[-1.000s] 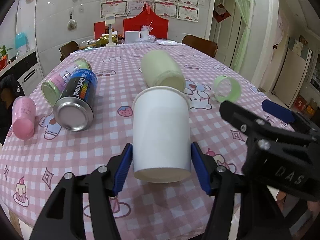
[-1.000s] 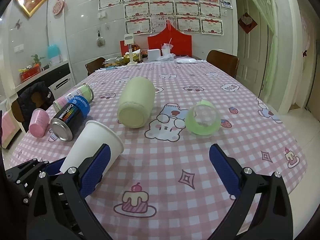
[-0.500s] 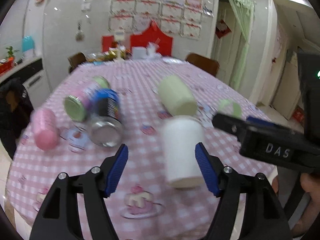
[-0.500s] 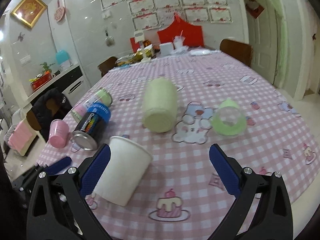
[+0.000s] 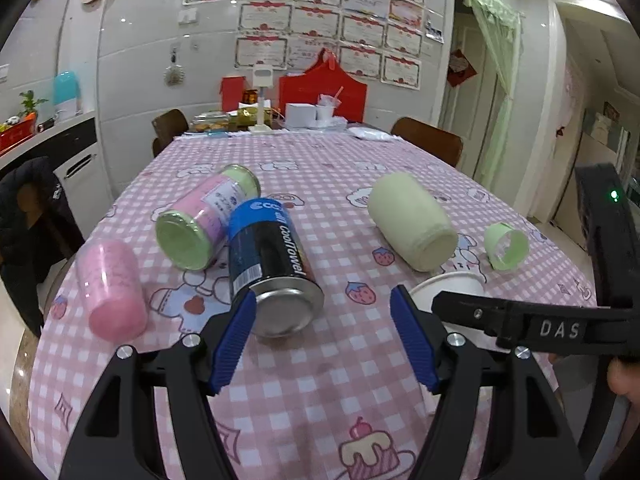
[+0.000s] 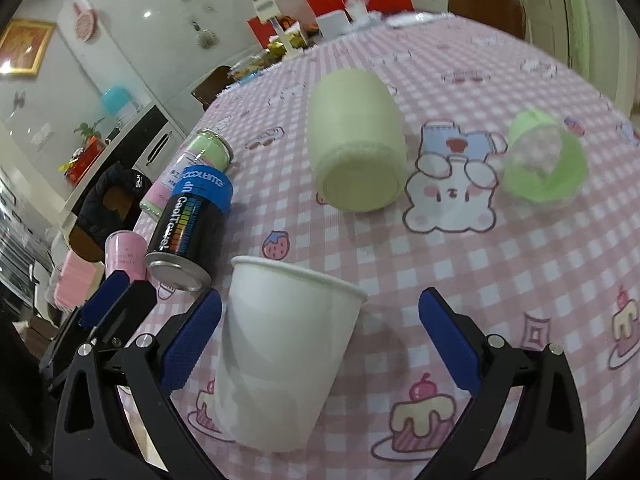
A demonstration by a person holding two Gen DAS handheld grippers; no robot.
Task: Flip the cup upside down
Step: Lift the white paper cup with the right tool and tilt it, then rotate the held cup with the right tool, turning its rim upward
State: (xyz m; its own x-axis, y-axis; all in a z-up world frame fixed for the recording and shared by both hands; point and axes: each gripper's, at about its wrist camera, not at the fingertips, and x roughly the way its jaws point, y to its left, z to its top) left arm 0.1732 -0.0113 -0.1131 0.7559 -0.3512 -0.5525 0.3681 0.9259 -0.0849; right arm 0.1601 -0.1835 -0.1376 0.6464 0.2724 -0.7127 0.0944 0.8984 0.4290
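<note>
The white paper cup (image 6: 280,356) stands upright on the pink checked tablecloth, between the fingers of my right gripper (image 6: 320,340), closer to the left finger. The right gripper is open and does not touch it. In the left wrist view only the cup's rim (image 5: 448,284) shows behind the right gripper's arm. My left gripper (image 5: 320,340) is open and empty, to the left of the cup, in front of the lying blue-and-black can (image 5: 272,264).
Lying on the table (image 5: 320,168): a pale yellow-green jar (image 6: 356,152), a small green cup (image 6: 544,160), a blue-and-black can (image 6: 188,220), a pink-and-green jar (image 5: 208,220), a pink cup (image 5: 112,284). Boxes and chairs stand at the far end.
My left gripper let go of the white cup and moved left, away from it. My right gripper moved in so that the cup stands between its fingers.
</note>
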